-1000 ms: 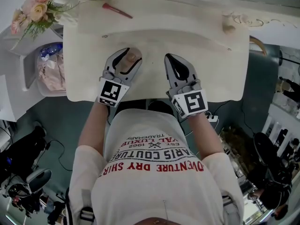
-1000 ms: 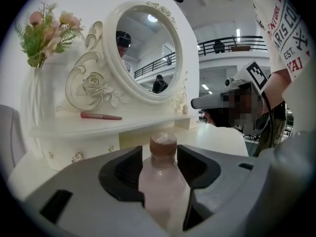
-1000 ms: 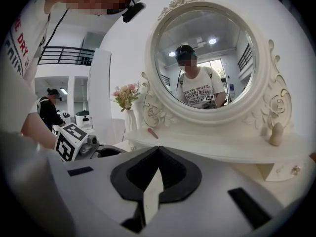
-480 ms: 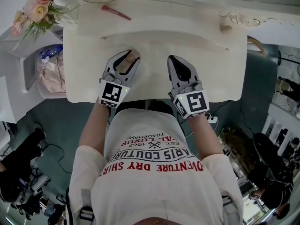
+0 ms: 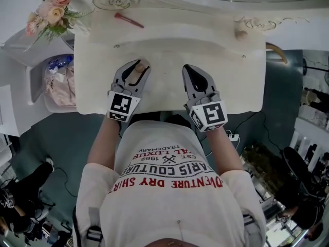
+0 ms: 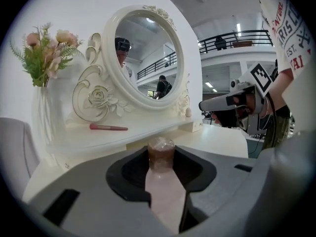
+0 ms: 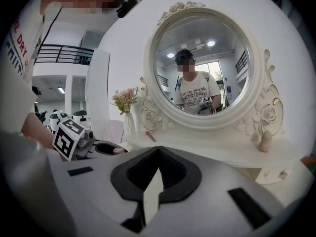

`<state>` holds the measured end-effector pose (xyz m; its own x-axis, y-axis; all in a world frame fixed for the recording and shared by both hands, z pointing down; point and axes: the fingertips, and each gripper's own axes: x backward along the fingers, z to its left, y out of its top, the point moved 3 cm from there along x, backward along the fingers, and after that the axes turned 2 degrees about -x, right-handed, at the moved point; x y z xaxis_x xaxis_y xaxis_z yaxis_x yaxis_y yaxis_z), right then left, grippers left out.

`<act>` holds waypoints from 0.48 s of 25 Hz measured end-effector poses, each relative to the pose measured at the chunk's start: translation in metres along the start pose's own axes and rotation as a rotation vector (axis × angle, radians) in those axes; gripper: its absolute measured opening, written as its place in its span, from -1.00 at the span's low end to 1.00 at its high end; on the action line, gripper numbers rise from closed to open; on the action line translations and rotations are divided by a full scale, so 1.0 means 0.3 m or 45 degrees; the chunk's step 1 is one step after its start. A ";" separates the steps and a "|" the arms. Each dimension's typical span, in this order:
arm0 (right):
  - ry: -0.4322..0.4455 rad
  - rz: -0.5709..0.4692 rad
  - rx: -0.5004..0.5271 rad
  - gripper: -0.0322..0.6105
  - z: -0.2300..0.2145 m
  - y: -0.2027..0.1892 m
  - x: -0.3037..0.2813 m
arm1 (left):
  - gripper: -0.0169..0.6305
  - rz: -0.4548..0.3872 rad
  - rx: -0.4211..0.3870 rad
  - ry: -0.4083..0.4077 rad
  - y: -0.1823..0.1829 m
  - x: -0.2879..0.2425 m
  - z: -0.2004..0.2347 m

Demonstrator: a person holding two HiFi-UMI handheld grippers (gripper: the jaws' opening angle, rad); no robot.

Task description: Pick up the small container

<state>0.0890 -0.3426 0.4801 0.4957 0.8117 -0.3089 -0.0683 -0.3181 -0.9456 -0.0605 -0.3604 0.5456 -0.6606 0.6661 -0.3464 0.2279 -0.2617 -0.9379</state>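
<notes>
The small container (image 5: 136, 73) is a pale pink bottle with a brownish cap (image 6: 161, 154). It sits between the jaws of my left gripper (image 5: 138, 65), which is shut on it over the near left part of the cream dressing table (image 5: 231, 76). In the left gripper view the bottle's body (image 6: 165, 194) fills the gap between the pads and its cap pokes out past the tips. My right gripper (image 5: 189, 68) hovers beside it to the right, shut and empty, and shows as a thin slit (image 7: 158, 149) in its own view.
A pink brush (image 5: 129, 20) lies on the raised back shelf. A vase of flowers (image 5: 51, 12) stands at the far left, a small cream bottle (image 5: 240, 33) at the back right, and a round mirror (image 6: 148, 58) behind. A bin (image 5: 56, 81) stands left of the table.
The left gripper's jaws have drawn in from wide open onto the small container. Both grippers have stayed in about the same spot over the table.
</notes>
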 end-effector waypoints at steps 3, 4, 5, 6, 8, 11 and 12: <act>-0.015 -0.033 0.012 -0.90 0.009 0.037 0.016 | -0.50 -0.007 -0.007 0.002 0.047 0.046 0.003; -0.021 -0.048 0.020 -0.90 0.010 0.054 0.019 | -0.50 -0.014 -0.025 0.006 0.067 0.060 0.005; -0.025 -0.064 0.029 -0.90 0.010 0.072 0.020 | -0.50 -0.024 -0.044 0.011 0.090 0.074 0.008; -0.028 -0.077 0.036 -0.90 0.011 0.091 0.022 | -0.50 -0.038 -0.061 0.020 0.115 0.088 0.010; -0.023 -0.098 0.050 -0.90 0.019 0.126 0.030 | -0.50 -0.065 -0.098 0.049 0.167 0.120 0.013; 0.007 -0.129 0.076 -0.90 0.042 0.176 0.040 | -0.50 -0.097 -0.146 0.088 0.244 0.164 0.013; 0.017 -0.139 0.083 -0.90 0.051 0.192 0.043 | -0.50 -0.108 -0.152 0.093 0.268 0.180 0.011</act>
<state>0.0783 -0.3429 0.4202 0.5146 0.8332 -0.2024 -0.0688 -0.1952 -0.9784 -0.0802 -0.3479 0.4516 -0.6285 0.7322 -0.2625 0.2601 -0.1203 -0.9581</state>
